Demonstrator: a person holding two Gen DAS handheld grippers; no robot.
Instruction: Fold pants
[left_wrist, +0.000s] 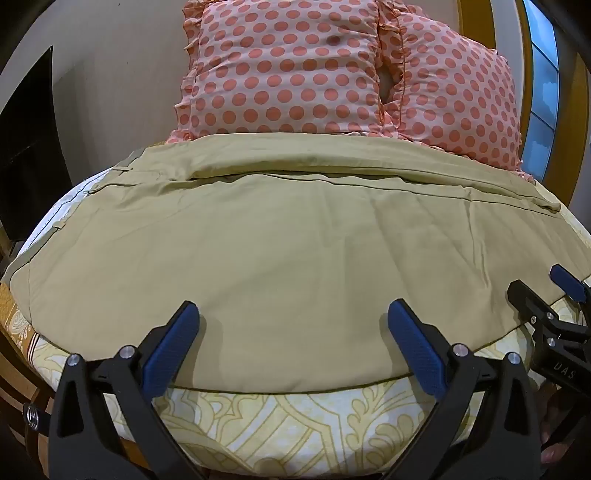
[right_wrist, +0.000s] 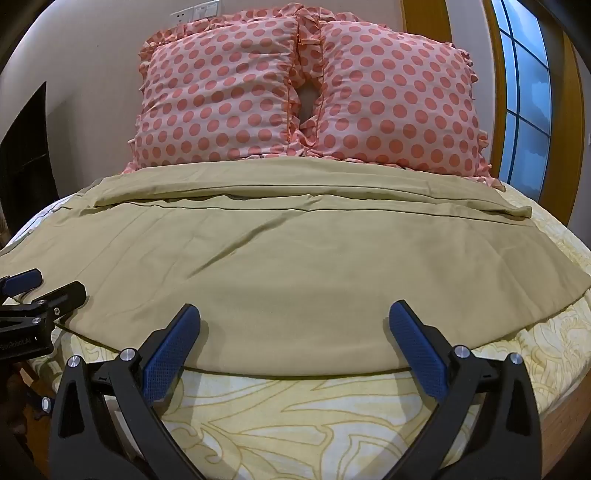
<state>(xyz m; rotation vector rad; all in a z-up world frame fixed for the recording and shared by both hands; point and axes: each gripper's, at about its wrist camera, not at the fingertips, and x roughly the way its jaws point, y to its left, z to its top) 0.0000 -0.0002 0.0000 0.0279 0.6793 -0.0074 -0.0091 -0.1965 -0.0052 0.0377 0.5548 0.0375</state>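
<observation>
Pants (left_wrist: 280, 251) flat on bed, under spread fingers (left_wrist: 173, 347) (both grippers).

Bedroom scene, warmly lit. Ahead of the jaws, a bed (right_wrist: 332, 424) under a cream sheet with yellow scrollwork. Beyond, propped side by side against a plain beige wall (right_wrist: 92, 55), two pink polka-dot pillows (right_wrist: 306, 99) with ruffled edges. Far right, a wood-framed window (right_wrist: 524, 74) showing blue. Far left, a dark opening (right_wrist: 26, 155). Above the pillows, a white wall socket (right_wrist: 195, 11).
</observation>
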